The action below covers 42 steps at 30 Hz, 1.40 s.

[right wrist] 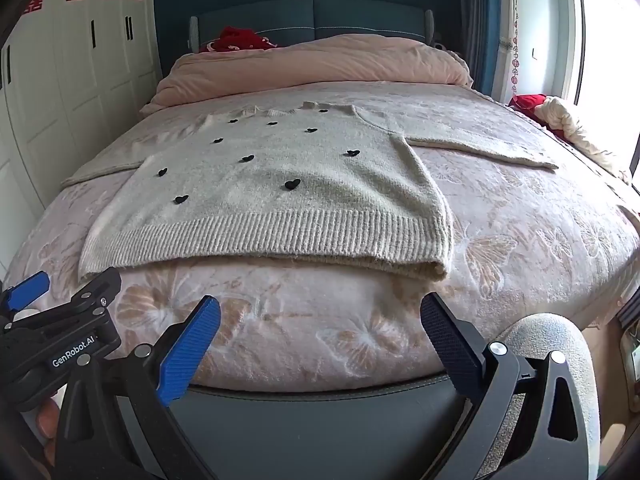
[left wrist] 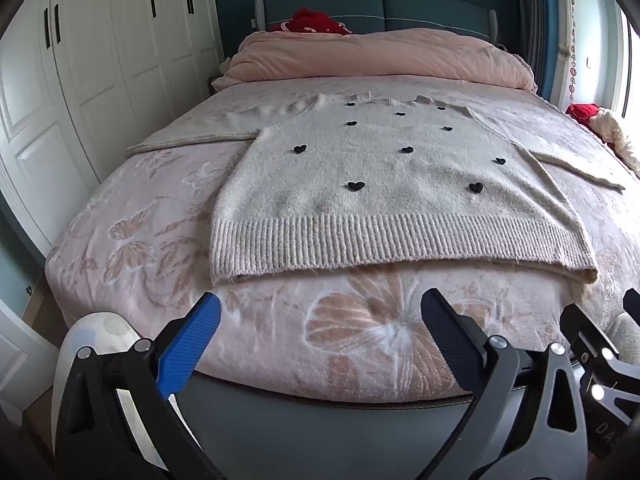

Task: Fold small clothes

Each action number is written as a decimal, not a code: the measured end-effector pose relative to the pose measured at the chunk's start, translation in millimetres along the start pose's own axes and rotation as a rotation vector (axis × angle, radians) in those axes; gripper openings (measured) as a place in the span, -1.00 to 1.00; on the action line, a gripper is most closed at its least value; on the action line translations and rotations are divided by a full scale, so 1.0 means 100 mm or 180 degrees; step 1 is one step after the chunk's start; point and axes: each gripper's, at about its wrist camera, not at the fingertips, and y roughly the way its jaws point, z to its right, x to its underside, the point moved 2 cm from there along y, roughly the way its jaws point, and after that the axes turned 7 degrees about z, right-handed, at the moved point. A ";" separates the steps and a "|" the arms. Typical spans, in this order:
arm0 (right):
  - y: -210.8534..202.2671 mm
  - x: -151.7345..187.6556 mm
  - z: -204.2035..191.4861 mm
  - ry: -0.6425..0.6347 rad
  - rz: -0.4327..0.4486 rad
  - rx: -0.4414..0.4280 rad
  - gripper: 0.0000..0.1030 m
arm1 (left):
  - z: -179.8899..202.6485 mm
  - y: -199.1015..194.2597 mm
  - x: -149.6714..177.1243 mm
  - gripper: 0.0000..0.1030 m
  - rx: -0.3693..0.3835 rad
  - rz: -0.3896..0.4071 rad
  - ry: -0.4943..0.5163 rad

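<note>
Now one bed fills both views, bearing one cream sweater with eleven black hearts, lying mid-frame, above my two claws. Left claw and right claw gape wide, holding nothing. "GenRobot.AI" reads lower left in the right view.

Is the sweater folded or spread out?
Spread out. The sweater lies flat on the bed, both sleeves out sideways, hem unfolded.
</note>
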 end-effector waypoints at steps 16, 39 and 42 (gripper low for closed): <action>0.02 0.02 -0.02 -0.0023 -0.0035 -0.0020 0.90 | -0.04 0.04 0.04 0.90 -0.0018 -0.0045 0.0009; 0.03 0.03 -0.02 -0.0025 -0.0045 -0.0030 0.90 | -0.04 0.05 0.07 0.90 -0.0024 -0.0051 0.0013; 0.03 0.03 -0.02 -0.0024 -0.0045 -0.0032 0.90 | -0.04 0.05 0.08 0.90 -0.0030 -0.0053 0.0014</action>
